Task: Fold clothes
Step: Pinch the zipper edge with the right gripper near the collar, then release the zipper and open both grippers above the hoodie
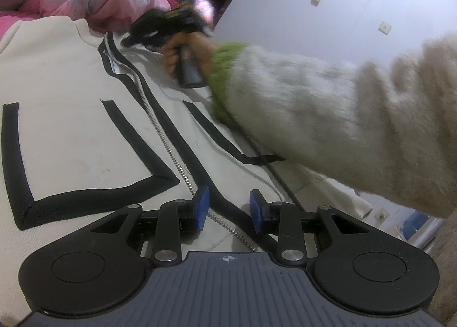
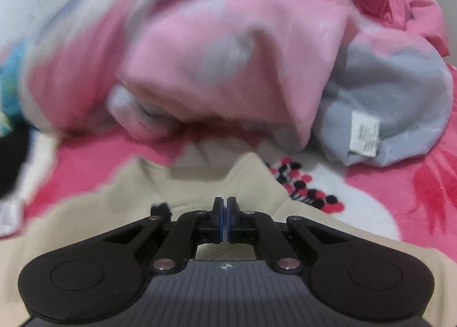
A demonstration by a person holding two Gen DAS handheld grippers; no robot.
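Barely started tbh: the jacket (image 1: 85, 132) lies flat on the bed (image 2: 400, 198), unfolded. Left hand-held gripper (image 1: 230, 209) hovers apart at 6 o'clock over the zipper (image 1: 168, 149); right hand-held gripper (image 2: 224, 212) is pressed together near the collar, maybe pinching fabric.

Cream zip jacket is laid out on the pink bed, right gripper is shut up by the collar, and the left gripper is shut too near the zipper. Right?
Not quite. The left gripper is open: the left wrist view shows its blue pads apart over the zipper. The rest holds: the cream jacket lies on the pink bed, and the right gripper is shut by the collar.
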